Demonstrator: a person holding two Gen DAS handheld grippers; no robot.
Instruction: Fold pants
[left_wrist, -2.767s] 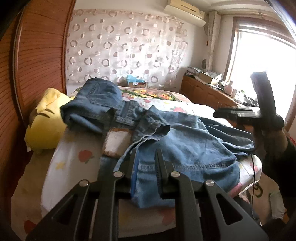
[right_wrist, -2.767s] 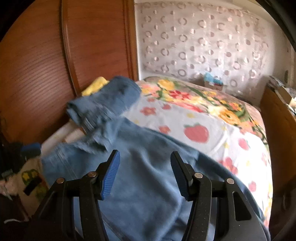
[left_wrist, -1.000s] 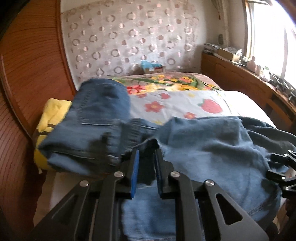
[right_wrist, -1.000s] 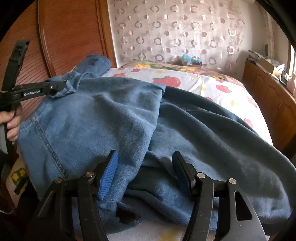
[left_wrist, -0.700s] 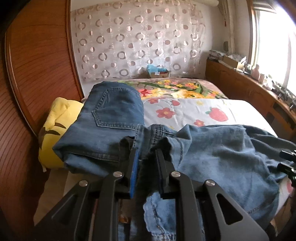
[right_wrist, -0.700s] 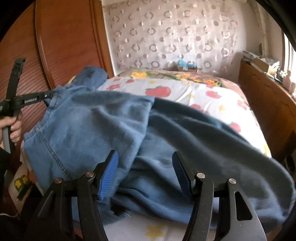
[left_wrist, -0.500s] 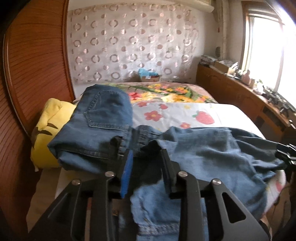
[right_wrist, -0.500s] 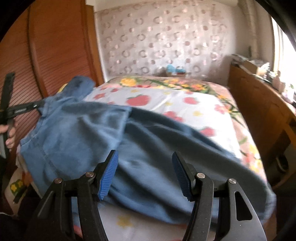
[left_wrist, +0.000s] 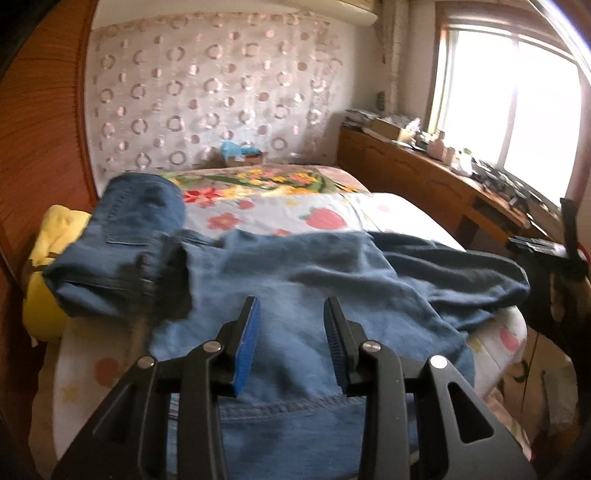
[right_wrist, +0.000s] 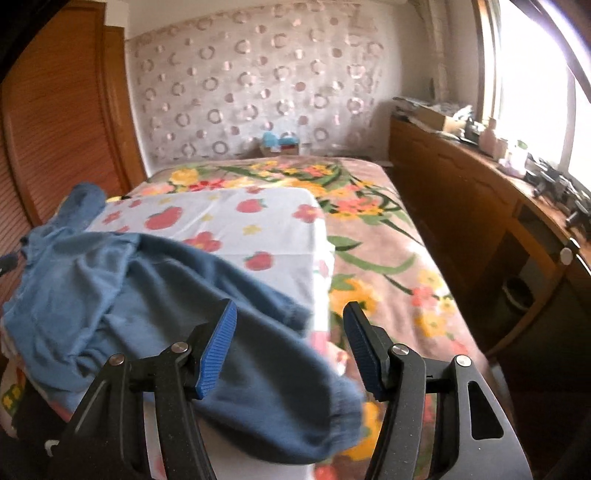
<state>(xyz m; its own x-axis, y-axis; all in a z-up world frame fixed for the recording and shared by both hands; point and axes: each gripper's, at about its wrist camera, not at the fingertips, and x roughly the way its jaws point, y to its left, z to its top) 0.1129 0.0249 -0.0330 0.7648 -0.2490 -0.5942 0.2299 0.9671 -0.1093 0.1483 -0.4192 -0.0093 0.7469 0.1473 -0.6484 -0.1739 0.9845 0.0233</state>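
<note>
Light blue denim pants (left_wrist: 314, 288) lie spread across the near end of the bed, the waist at the left and the legs running off to the right. My left gripper (left_wrist: 291, 325) hovers over the seat of the pants. Its jaws are opening and nothing is between the blue pads. In the right wrist view a pant leg (right_wrist: 147, 295) ends in a gathered cuff (right_wrist: 340, 417) near the bed's edge. My right gripper (right_wrist: 290, 332) hangs above that leg end. Its jaws are closing, and the pads stand apart from the cloth.
A folded pair of darker jeans (left_wrist: 129, 229) rests on a yellow cushion (left_wrist: 48, 258) at the left. The strawberry sheet (right_wrist: 236, 218) covers a floral blanket (right_wrist: 369, 229). A wooden sideboard (right_wrist: 461, 192) with clutter runs under the window; a wooden panel (right_wrist: 55, 129) stands at the left.
The left gripper let go of the waistband, opened and drew back. The right gripper swung right along the leg to its cuffed end, and the pants now lie flatter.
</note>
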